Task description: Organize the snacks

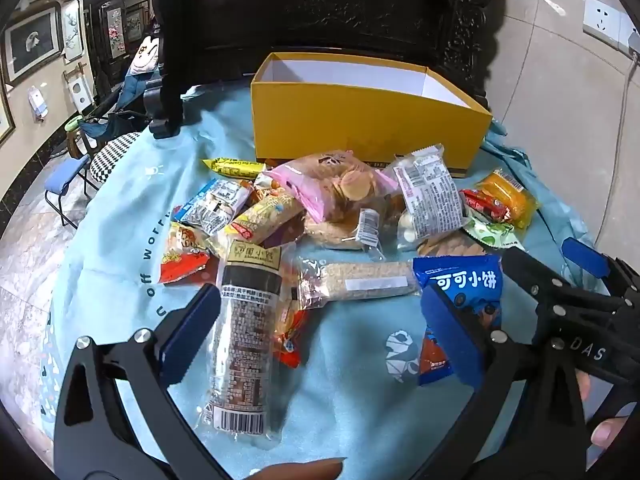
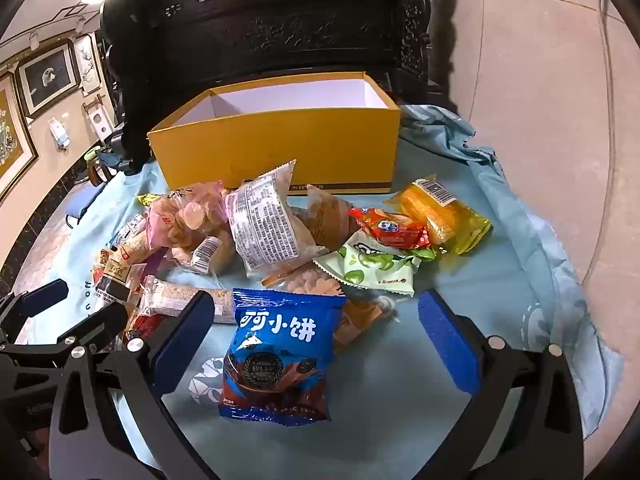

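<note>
Snack packets lie heaped mid-frame before an empty yellow box. Left gripper and right gripper both gape wide at lower frame, gripping nothing.

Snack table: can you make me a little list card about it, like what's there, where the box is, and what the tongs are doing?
surface: light blue cloth
box: yellow box, open top, no snacks seen inside, behind the pile
pile: many wrapped snacks, loose, overlapping
nearest right tongs: blue cookie packet
nearest left tongs: long clear cracker sleeve
both tongs: open, holding nothing
far right of pile: yellow cake packet
</note>
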{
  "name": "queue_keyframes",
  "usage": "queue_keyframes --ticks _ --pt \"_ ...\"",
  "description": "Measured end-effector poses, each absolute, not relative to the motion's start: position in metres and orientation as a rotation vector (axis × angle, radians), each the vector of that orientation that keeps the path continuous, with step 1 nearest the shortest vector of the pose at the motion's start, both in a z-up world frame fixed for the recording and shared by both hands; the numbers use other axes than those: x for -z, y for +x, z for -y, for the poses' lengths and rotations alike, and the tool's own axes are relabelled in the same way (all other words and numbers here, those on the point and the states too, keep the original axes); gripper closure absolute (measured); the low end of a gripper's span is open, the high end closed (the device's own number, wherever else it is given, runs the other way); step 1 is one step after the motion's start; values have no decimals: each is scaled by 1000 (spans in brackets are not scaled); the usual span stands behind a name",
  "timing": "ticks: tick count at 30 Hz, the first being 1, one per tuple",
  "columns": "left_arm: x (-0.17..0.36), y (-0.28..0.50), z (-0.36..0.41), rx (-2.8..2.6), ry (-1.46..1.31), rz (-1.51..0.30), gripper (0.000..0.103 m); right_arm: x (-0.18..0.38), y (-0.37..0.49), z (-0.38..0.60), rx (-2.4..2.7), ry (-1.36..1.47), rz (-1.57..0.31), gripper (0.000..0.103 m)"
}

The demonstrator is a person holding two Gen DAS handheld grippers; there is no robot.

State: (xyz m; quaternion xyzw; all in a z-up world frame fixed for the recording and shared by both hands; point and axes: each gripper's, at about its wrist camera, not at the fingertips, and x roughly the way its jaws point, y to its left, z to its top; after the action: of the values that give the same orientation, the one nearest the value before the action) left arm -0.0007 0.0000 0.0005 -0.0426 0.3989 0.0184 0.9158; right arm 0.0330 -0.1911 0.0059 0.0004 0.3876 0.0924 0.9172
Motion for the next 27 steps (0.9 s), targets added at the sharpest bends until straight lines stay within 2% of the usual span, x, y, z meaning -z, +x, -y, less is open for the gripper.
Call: queue_keyframes --ticks 27 --pt "-5 -2 3 -53 -87 -832 2 -1 31 196 -175 7 -805 1"
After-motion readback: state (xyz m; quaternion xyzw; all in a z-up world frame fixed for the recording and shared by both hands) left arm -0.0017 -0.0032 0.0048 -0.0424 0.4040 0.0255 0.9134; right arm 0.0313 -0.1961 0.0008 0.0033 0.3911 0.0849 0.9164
